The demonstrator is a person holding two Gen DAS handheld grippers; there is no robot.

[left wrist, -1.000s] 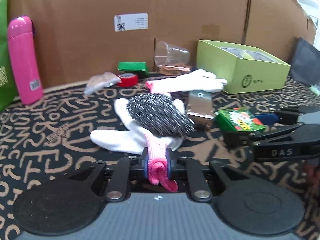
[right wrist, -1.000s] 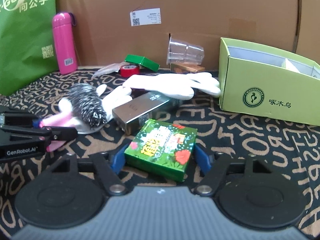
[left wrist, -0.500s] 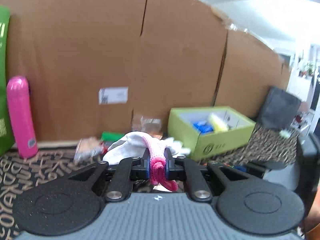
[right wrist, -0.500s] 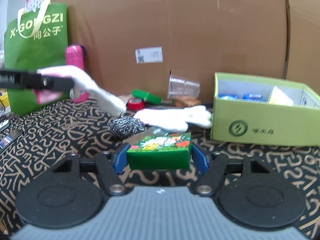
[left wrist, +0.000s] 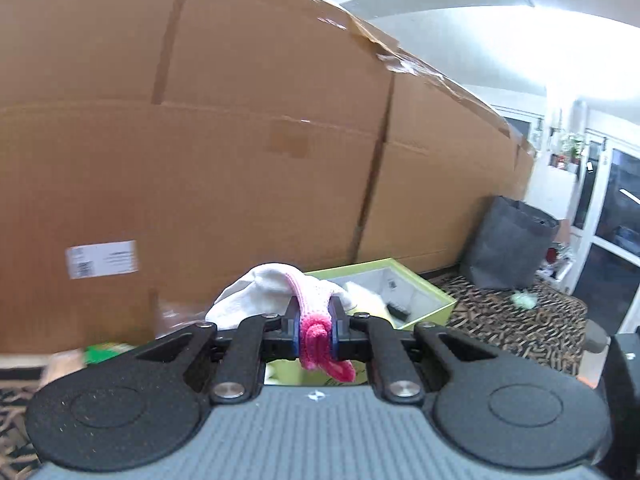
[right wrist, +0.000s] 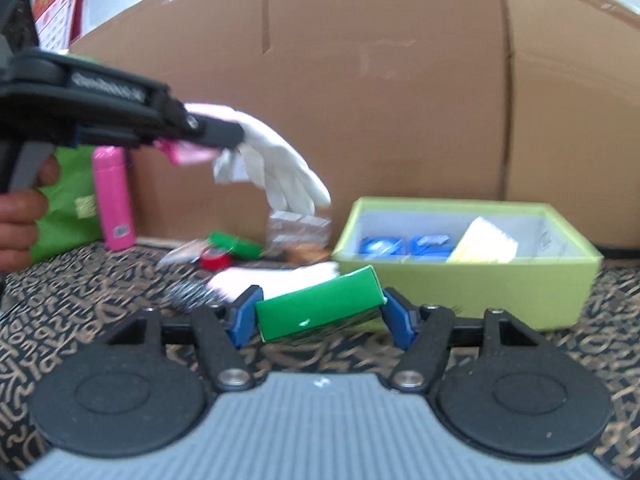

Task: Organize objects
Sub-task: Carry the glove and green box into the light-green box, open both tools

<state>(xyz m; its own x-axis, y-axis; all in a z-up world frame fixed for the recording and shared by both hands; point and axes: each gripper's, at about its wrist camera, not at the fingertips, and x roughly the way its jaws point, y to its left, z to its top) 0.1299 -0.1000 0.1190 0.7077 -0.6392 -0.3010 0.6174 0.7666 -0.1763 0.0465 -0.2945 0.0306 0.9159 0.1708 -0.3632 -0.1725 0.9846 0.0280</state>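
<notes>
My left gripper (left wrist: 315, 332) is shut on the pink cuff of a white glove (left wrist: 276, 292) and holds it high in the air; in the right wrist view the glove (right wrist: 276, 168) hangs from that gripper (right wrist: 208, 136), left of the lime green box (right wrist: 472, 280). My right gripper (right wrist: 320, 312) is shut on a small green box (right wrist: 320, 310), tilted, held above the table in front of the lime box. The lime box (left wrist: 436, 300) holds blue items (right wrist: 404, 246) and a yellow item (right wrist: 484, 246).
A second white glove (right wrist: 276, 280), a steel scourer (right wrist: 188, 296), a red tape roll (right wrist: 216, 260), a green packet (right wrist: 234, 244) and clear cups (right wrist: 300, 228) lie on the patterned cloth. A pink bottle (right wrist: 112, 200) and green bag (right wrist: 68, 208) stand left. Cardboard wall (right wrist: 360, 100) behind.
My left gripper has lifted the glove off the table and swung it right towards the lime box; the scourer stayed behind. My right gripper has raised the small green box, which now tilts.
</notes>
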